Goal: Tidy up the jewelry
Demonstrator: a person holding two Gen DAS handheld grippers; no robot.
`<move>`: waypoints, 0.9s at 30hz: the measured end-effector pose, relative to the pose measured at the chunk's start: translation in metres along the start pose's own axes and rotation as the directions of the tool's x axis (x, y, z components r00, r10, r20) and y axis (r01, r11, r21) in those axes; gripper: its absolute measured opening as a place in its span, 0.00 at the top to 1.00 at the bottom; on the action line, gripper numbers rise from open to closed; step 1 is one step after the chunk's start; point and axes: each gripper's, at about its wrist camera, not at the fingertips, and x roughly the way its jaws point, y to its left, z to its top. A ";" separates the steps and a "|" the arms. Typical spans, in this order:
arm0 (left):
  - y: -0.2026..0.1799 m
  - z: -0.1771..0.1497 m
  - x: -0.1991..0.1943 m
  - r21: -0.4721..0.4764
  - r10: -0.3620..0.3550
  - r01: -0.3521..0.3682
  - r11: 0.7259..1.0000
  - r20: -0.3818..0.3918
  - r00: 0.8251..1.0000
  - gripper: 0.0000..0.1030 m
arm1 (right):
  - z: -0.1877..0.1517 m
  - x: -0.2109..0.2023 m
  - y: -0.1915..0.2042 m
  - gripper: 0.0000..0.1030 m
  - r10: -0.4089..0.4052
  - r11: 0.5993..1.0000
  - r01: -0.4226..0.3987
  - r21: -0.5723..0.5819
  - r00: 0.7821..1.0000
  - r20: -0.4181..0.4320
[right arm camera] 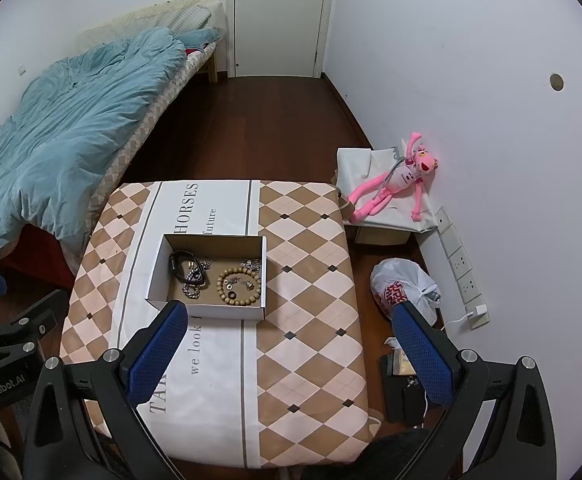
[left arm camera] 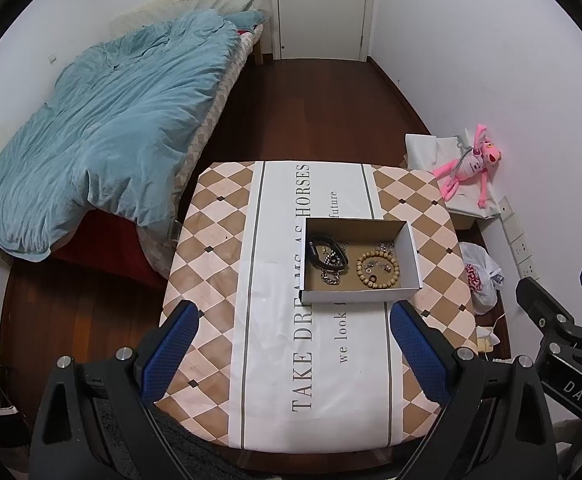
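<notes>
**A:** Where is the jewelry, and how much room is around it?

**B:** It lies in an open white cardboard box (left arm camera: 361, 258) with a brown floor, sitting on a table (left arm camera: 211, 264) covered by a checked brown and cream cloth with a white printed band. The box rests on that band, toward the far half of the table. The whole near half of the cloth is bare, and bare cloth also runs along the box's left and right sides to the table edges.

**A:** What is inside the box?

**B:** A wooden bead bracelet (left arm camera: 377, 270) lies on the right, with small metal pieces inside and just beyond its ring. A black strap (left arm camera: 325, 251) sits at the left, touching a silver chain (left arm camera: 331, 276) below it. The box walls stand upright on all four sides.

**A:** And the tools?

**B:** The left gripper (left arm camera: 295, 350) hangs above the near table edge, its blue-padded fingers spread wide, holding nothing. The right gripper (right arm camera: 291, 350) is likewise spread and empty, its left finger overlapping the box's near corner in the right wrist view.

**A:** What surrounds the table?

**B:** A bed with a blue quilt (left arm camera: 103, 128) presses near the left edge. To the right, a pink plush toy (right arm camera: 391, 184) lies on a low covered stand, and a white plastic bag (right arm camera: 405, 290) sits on the dark wood floor near the wall sockets.
</notes>
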 end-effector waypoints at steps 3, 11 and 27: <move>0.000 0.000 0.000 0.001 -0.001 0.001 1.000 0.000 1.000 0.05 | 0.000 0.000 0.000 0.00 -0.001 1.000 0.001 -0.002 1.000 -0.003; 0.001 0.000 0.001 0.001 0.000 0.000 1.000 0.002 1.000 0.05 | -0.001 0.001 0.000 0.00 -0.001 1.000 0.001 -0.004 1.000 -0.006; 0.004 0.000 0.001 0.001 -0.005 0.005 1.000 0.002 1.000 0.05 | 0.001 0.004 0.002 0.00 0.003 1.000 -0.003 -0.010 1.000 -0.013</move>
